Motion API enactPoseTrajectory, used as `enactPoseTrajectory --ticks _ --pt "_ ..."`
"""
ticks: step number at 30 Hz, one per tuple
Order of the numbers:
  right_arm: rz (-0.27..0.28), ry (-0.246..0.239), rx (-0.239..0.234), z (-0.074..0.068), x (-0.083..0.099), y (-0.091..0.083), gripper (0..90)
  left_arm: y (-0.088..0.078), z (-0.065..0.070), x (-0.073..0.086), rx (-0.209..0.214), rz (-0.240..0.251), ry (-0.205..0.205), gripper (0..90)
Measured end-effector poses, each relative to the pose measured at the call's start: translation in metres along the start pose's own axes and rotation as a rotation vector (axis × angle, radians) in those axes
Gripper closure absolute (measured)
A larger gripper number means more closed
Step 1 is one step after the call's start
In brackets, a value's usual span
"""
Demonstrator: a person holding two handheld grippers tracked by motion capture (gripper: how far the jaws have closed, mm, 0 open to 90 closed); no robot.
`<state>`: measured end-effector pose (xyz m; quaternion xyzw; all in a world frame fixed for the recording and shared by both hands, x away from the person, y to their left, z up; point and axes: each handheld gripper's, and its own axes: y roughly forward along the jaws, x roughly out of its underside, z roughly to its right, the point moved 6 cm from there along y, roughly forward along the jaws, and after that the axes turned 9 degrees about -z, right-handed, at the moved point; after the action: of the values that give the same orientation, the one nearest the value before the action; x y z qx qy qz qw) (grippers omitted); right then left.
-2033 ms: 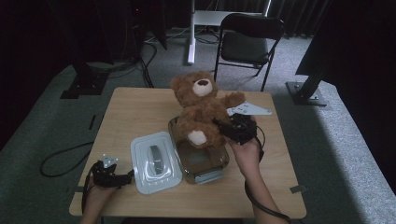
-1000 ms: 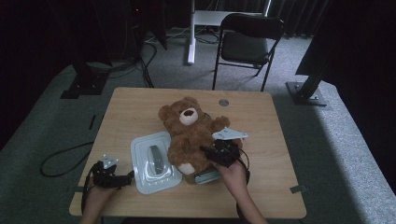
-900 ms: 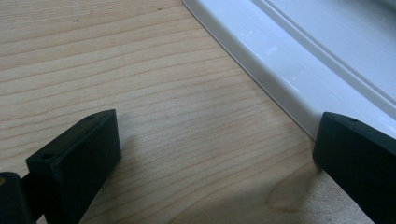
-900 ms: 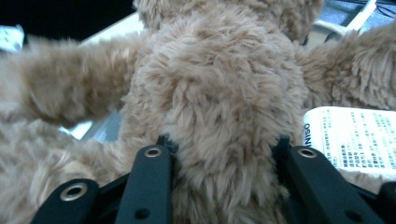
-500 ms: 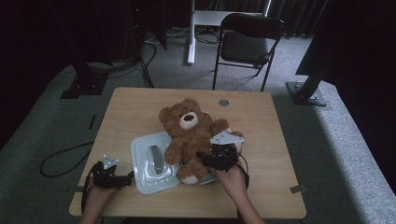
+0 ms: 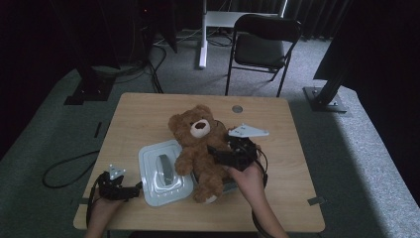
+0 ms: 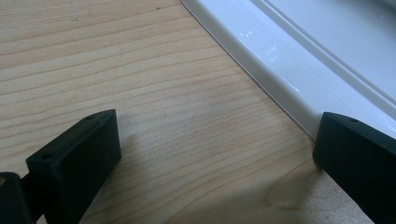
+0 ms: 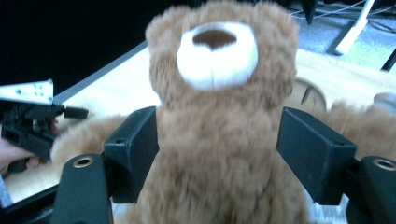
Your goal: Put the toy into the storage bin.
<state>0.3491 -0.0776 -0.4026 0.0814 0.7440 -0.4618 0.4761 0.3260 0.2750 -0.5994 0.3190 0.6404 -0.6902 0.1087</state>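
High view: the teddy bear point(image 6: 200, 148) lies at the centre of the worktop point(image 6: 277, 129), head toward the top of the frame and feet toward the bottom, its lower half over a clear container point(image 6: 229, 187). The right hand-held gripper point(image 6: 220, 155) sits immediately right of the bear's belly, pointing left across the bear's long axis. Its jaws have just been opening; in the right gripper view they flank the torso without pinching it. The left hand-held gripper point(image 6: 139, 188), jaws apart and empty, rests at lower left beside the white lid point(image 6: 151, 191), farther from the bear.
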Motion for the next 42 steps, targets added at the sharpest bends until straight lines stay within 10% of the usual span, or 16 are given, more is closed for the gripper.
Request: enactPoseTrajectory --ticks 24,42 --pt "-0.076 0.072 -0.037 0.008 -0.075 0.065 12.2 0.0 0.0 0.0 0.002 0.001 0.003 1.6" --pt "-0.211 -0.012 0.028 0.013 -0.051 0.091 28.6 -0.001 0.001 0.001 0.003 0.003 0.005 1.6"
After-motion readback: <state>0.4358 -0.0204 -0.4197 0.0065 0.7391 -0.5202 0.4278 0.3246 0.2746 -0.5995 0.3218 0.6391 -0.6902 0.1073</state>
